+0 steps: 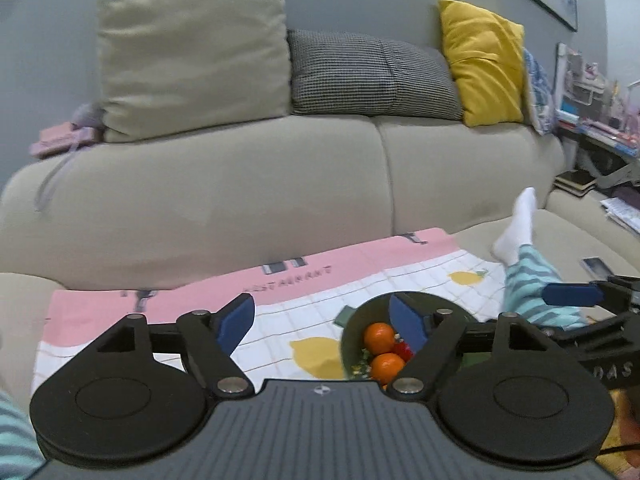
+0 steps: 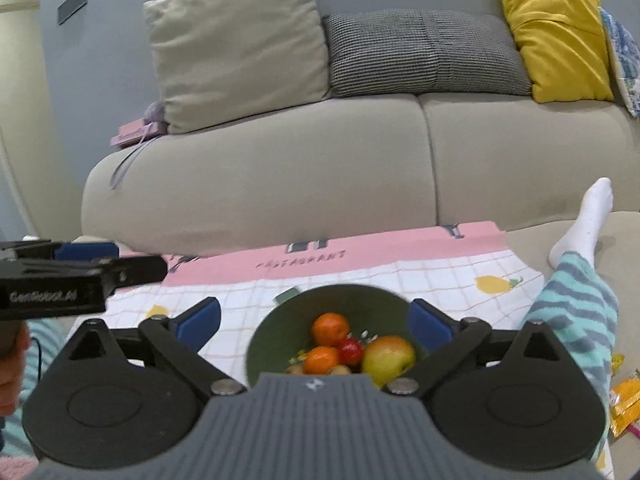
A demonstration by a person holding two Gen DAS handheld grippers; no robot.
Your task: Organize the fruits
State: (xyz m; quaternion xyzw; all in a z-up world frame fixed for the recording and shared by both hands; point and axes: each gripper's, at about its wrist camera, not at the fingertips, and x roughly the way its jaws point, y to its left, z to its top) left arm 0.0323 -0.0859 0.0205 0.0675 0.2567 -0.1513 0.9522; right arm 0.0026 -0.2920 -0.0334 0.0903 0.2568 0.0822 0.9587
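Observation:
A dark green bowl [image 2: 280,316] sits on the pink and white cloth [image 2: 360,264]. It holds two oranges [image 2: 330,328], a small red fruit [image 2: 350,350] and a yellow-green apple [image 2: 388,358]. My right gripper [image 2: 316,322] is open and empty, jaws wide, just above and in front of the bowl. In the left wrist view the bowl [image 1: 352,332] lies to the right, with two oranges [image 1: 378,338] showing. My left gripper [image 1: 322,326] is open and empty, its right finger [image 1: 406,322] over the bowl. The left gripper shows at the left edge of the right view.
A beige sofa [image 2: 300,168] with beige, grey check and yellow cushions [image 2: 556,32] stands behind the cloth. A leg in striped trousers and a white sock [image 2: 580,220] lies to the right. Orange wrappers [image 2: 624,404] lie at the far right. A phone [image 1: 596,266] rests on the sofa.

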